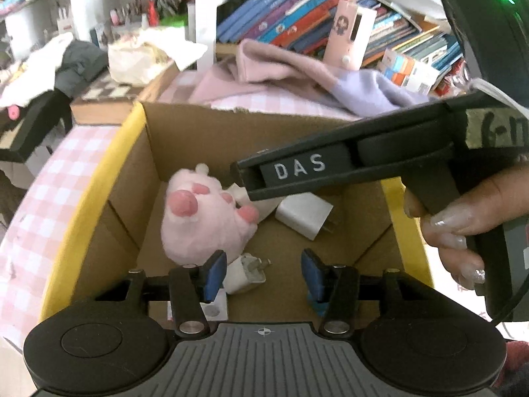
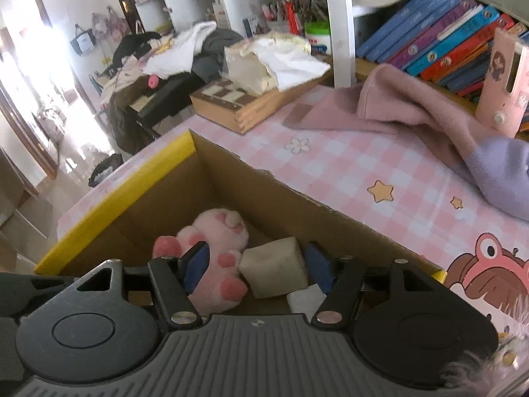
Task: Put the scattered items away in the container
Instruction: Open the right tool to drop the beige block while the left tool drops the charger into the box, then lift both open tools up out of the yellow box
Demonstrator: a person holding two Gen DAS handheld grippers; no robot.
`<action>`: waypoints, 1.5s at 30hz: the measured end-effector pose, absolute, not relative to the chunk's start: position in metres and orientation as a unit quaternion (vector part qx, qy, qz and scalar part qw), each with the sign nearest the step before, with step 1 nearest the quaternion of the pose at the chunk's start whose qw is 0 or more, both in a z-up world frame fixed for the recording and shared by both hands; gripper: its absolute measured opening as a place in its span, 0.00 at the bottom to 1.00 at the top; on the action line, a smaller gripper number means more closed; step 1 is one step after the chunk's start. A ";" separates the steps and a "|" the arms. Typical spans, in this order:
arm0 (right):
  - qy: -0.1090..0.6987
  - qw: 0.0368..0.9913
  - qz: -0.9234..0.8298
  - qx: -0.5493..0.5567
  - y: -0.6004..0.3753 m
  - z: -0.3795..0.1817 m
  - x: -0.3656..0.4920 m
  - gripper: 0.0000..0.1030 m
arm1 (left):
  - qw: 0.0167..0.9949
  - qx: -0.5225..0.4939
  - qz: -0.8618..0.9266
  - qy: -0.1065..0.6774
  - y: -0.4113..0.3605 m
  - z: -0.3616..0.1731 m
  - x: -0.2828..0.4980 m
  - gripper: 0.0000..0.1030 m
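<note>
Behind, a pink checked tablecloth [image 2: 347,165] meets crowded bookshelves [image 2: 439,46].

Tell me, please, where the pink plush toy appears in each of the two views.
Left wrist view: the pink plush toy lies left of centre, on the floor of the cardboard box.
Right wrist view: the toy sits low and left of centre, partly behind a blue pad.
Shared landmark: the box's yellow-taped edge.

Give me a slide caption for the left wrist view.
Left tongs open over cardboard box holding pink plush toy and white chargers.
</note>
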State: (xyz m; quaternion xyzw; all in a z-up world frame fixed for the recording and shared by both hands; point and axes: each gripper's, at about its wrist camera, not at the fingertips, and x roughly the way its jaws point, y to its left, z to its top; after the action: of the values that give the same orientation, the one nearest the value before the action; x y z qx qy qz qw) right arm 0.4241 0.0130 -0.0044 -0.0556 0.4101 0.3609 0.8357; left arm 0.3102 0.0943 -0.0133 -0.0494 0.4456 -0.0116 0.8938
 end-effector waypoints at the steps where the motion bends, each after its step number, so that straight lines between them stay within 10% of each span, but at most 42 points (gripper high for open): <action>1: 0.403 0.839 0.361 -0.056 0.012 -0.001 0.419 0.63 | 0.896 -0.049 -0.011 0.441 0.094 -0.011 0.306 0.48; 45: 0.243 0.951 0.191 -0.020 -0.082 0.038 0.149 0.71 | 0.952 -0.035 0.030 0.303 0.089 0.028 0.079 0.75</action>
State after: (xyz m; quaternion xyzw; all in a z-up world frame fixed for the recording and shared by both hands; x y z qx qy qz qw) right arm 0.1487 -0.0818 0.0381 -0.0197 0.2426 0.1909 0.9509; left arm 0.0795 0.0893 0.0282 -0.0351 0.3029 0.0302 0.9519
